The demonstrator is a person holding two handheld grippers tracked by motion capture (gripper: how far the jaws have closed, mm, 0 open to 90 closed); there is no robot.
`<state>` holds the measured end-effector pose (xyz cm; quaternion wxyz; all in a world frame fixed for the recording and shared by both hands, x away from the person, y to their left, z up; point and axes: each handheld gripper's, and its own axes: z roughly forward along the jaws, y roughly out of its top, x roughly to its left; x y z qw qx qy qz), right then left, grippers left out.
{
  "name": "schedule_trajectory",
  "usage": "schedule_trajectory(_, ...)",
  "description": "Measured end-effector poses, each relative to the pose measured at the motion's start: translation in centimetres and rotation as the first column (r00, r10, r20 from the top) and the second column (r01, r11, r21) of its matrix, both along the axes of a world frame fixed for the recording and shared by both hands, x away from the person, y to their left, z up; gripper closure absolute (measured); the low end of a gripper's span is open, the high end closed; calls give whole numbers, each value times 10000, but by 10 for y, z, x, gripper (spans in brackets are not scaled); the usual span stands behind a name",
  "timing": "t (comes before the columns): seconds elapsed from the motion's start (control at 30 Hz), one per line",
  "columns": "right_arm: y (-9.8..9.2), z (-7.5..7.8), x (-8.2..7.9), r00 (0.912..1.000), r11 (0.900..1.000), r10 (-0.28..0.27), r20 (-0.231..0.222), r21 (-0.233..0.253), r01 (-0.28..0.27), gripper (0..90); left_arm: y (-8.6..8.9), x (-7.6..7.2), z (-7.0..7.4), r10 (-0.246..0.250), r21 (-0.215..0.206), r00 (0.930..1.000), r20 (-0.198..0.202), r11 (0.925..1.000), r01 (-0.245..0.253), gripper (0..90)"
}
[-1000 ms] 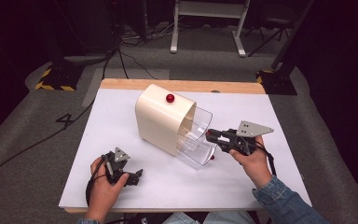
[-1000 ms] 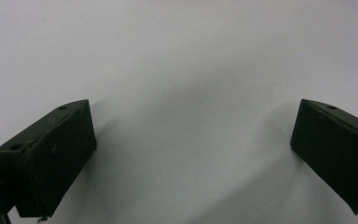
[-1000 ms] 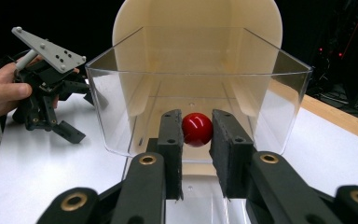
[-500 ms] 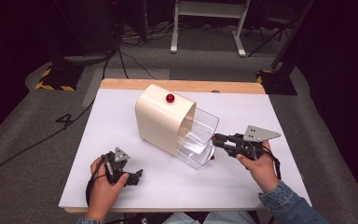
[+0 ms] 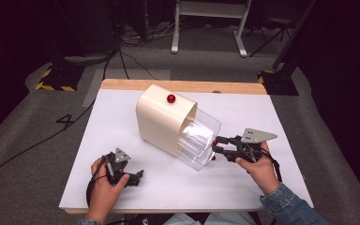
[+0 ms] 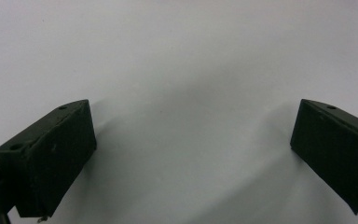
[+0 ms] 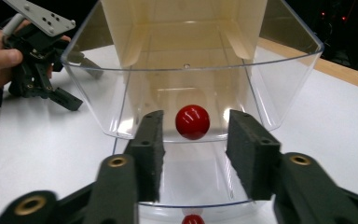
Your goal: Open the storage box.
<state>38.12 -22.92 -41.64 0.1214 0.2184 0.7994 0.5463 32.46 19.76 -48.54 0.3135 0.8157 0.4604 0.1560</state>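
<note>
table [image 5: 122,122]: white top, bare around the cabinet, so both hands have room to work.
cabinet [image 5: 161,117]: cream shell, sits mid-table angled toward the right hand. Red knob on its top [image 5: 171,98]. Looks turned that way so the drawers face whoever pulls them.
drawers [image 5: 201,136]: clear plastic, sticking out of the front, upper one out furthest. My guess is it's being pulled by its knob.
right gripper [image 5: 215,146]: lined up at the drawer front, jaws apart on either side of the upper knob, not pinching it as far as I can see. Held level, probably so the drawer slides straight.
left gripper [image 5: 136,176]: parked on the table near the front edge, well away from the cabinet, jaws wide apart, nothing in them. Just waiting imo.
drawer knob [image 7: 192,122]: small red ball, between the right jaws with a gap on each side. Another red knob peeks out lower down [image 7: 192,219].
</note>
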Motion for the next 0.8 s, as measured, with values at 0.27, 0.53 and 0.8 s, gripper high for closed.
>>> schedule_trajectory(0.27,-2,1,-1,9999,9999,-114,1,-34,114,469,0,0,0,-23,32,10000,31,10000,23,0)
schedule_trajectory(0.53,-12,3,-7,9996,9993,-250,100,-278,253,419,0,0,0,-16,42,10000,67,10000,16,0)
schedule_trajectory(0.8,-38,8,-17,9966,9920,-823,60,-955,825,383,0,-1,0,-14,32,10000,77,10000,13,0)
